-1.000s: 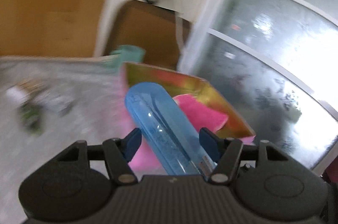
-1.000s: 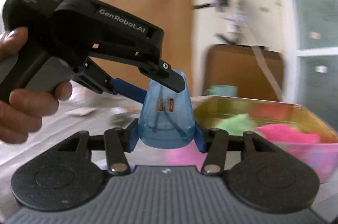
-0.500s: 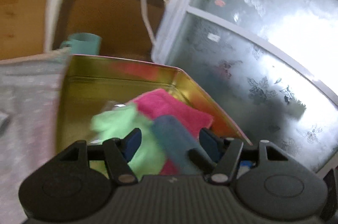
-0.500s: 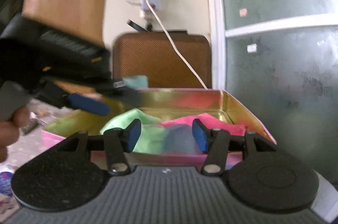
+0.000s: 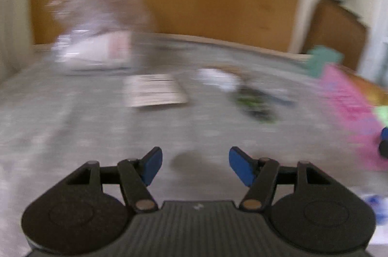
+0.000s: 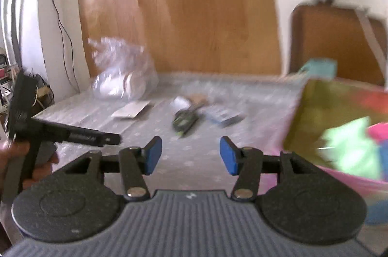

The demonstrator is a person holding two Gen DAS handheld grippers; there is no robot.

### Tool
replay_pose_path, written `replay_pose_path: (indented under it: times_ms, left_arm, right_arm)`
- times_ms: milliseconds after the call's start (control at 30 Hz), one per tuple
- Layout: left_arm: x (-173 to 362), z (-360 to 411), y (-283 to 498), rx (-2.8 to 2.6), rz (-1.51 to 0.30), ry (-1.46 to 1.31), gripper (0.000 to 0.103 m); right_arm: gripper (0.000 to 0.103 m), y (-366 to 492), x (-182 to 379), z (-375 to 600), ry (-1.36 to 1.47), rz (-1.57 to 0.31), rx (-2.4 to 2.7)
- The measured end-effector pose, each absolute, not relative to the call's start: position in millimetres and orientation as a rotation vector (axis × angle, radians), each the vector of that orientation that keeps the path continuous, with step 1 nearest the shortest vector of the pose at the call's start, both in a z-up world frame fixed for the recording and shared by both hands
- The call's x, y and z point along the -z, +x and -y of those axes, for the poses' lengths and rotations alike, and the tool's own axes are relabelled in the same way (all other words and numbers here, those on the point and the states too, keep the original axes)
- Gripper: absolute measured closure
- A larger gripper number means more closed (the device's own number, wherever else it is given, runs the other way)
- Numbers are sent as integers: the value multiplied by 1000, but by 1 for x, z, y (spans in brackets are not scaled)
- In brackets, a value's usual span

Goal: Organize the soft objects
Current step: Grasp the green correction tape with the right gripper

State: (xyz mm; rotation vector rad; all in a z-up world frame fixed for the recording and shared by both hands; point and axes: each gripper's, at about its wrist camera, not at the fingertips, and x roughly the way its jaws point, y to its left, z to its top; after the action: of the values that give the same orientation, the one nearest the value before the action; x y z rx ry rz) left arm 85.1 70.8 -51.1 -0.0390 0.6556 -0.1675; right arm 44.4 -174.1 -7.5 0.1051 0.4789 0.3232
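Observation:
Both views are blurred by motion. My left gripper (image 5: 193, 166) is open and empty above the grey table (image 5: 72, 126). My right gripper (image 6: 190, 155) is open and empty too. The pink tin with a gold inside (image 6: 315, 116) stands at the right of the right wrist view, holding a green cloth (image 6: 349, 150), a pink cloth (image 6: 378, 132) and a bit of blue at the edge. Its pink side (image 5: 349, 102) shows at the right of the left wrist view. The left gripper's body (image 6: 72, 133) shows at the left of the right wrist view.
A clear plastic bag (image 6: 121, 73) lies at the table's back left. A white paper card (image 5: 152, 89), a green and black item (image 6: 184, 119) and a small blue packet (image 6: 223, 115) lie mid-table. A teal cup (image 6: 320, 68) stands behind the tin. A wooden board leans behind.
The blue soft object left both grippers and now lies in the tin. Both grippers opened and swung left, away from the tin, toward the middle of the table.

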Motion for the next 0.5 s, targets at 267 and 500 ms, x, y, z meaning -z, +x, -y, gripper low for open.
replay_pose_path:
  times_ms: [267,500]
  left_arm:
    - [62,-114,88,191,-584,-181,41]
    - [66,-132,88,248,-603,-326,40]
  right_arm:
    - [43,200,36,106,208,-803,-233]
    - [60,196,36,82,87,-831,-180]
